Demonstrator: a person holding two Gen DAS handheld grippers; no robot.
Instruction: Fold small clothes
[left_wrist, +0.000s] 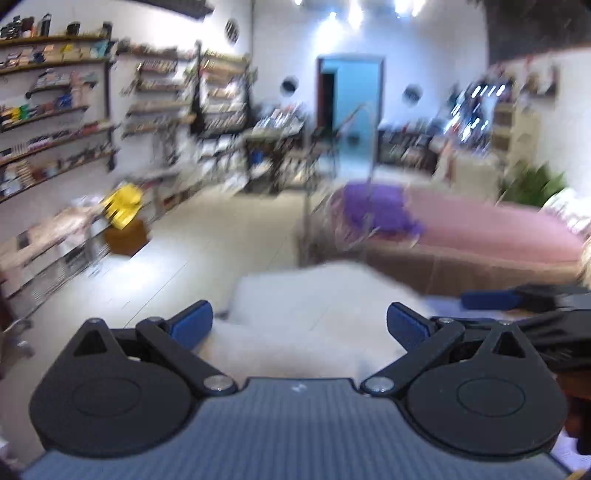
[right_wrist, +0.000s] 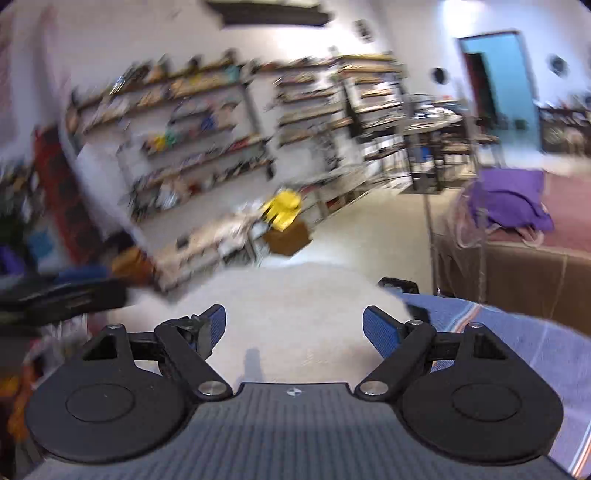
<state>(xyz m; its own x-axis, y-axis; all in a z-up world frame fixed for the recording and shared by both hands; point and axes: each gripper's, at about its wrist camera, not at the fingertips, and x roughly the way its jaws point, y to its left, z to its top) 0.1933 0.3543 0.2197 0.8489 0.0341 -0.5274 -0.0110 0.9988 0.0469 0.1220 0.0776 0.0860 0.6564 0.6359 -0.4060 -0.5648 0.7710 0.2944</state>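
**Both grippers open over the white garment**

Shelves crowd the far wall of this shop-like room, blurred by motion, with a pink bed (left_wrist: 498, 225) off to one side. Nearer, a white garment (left_wrist: 314, 306) lies on the striped bench cloth (right_wrist: 517, 339). The left hand-held gripper (left_wrist: 299, 325) hovers above the garment with fingers spread wide, holding nothing; the right hand-held gripper (right_wrist: 293, 325) does likewise just beside it. By my reckoning a grasp is being set up. Next, each gripper must drop to a garment edge and close on the fabric.
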